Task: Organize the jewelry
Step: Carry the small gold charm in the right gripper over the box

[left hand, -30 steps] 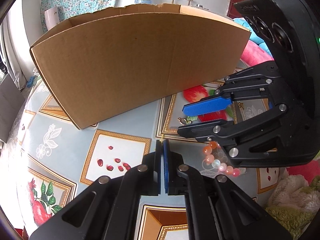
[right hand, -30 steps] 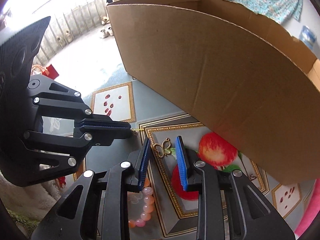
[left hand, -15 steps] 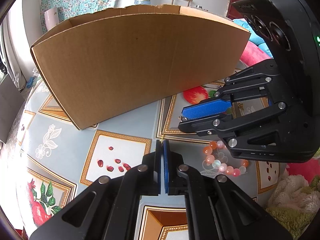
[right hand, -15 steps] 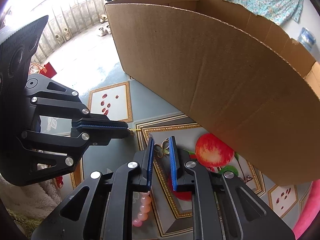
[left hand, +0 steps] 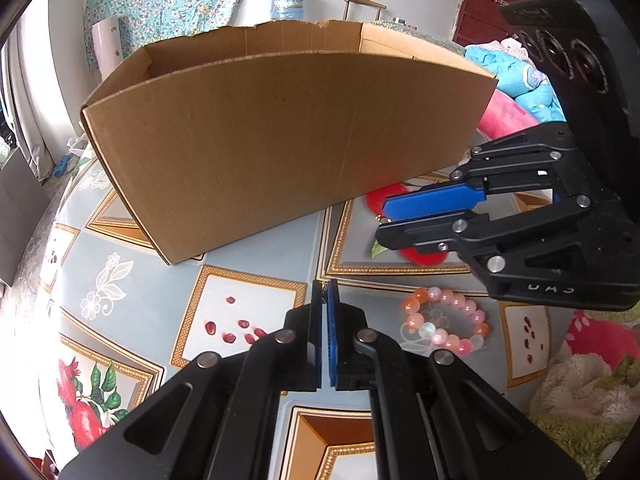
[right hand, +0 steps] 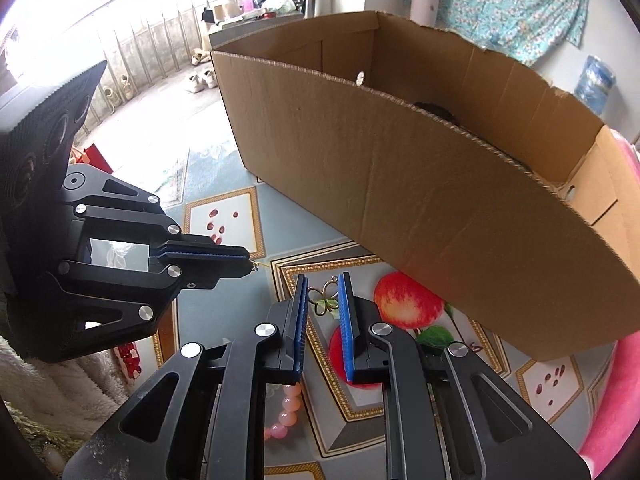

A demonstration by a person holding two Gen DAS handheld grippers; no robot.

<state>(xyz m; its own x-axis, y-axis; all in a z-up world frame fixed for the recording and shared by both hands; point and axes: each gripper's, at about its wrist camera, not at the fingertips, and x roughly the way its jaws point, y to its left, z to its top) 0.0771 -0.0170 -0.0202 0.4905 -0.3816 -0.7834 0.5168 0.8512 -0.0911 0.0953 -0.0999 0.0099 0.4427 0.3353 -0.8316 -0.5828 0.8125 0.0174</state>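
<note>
Right hand-held gripper [right hand: 323, 294] pinching gold butterfly pendant [right hand: 326, 299] above worktop [left hand: 256, 256]; left hand-held gripper [left hand: 327, 292] pressed together on thin gold chain [right hand: 259, 265]; pink bead bracelet [left hand: 444, 325] lying near cardboard box [left hand: 280, 136]

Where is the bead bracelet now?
In the left wrist view, the bead bracelet lies flat on the tablecloth, just right of the left gripper tips and below the right gripper.

Right gripper [right hand: 323, 292] is seen with blue pads narrowly parted around a gold butterfly ornament [right hand: 326, 298] above the patterned tablecloth [right hand: 224, 280]. Left gripper [right hand: 244, 258] is closed at left. Pink bead bracelet [right hand: 286, 410] lies below; cardboard box [right hand: 420, 208] stands behind
</note>
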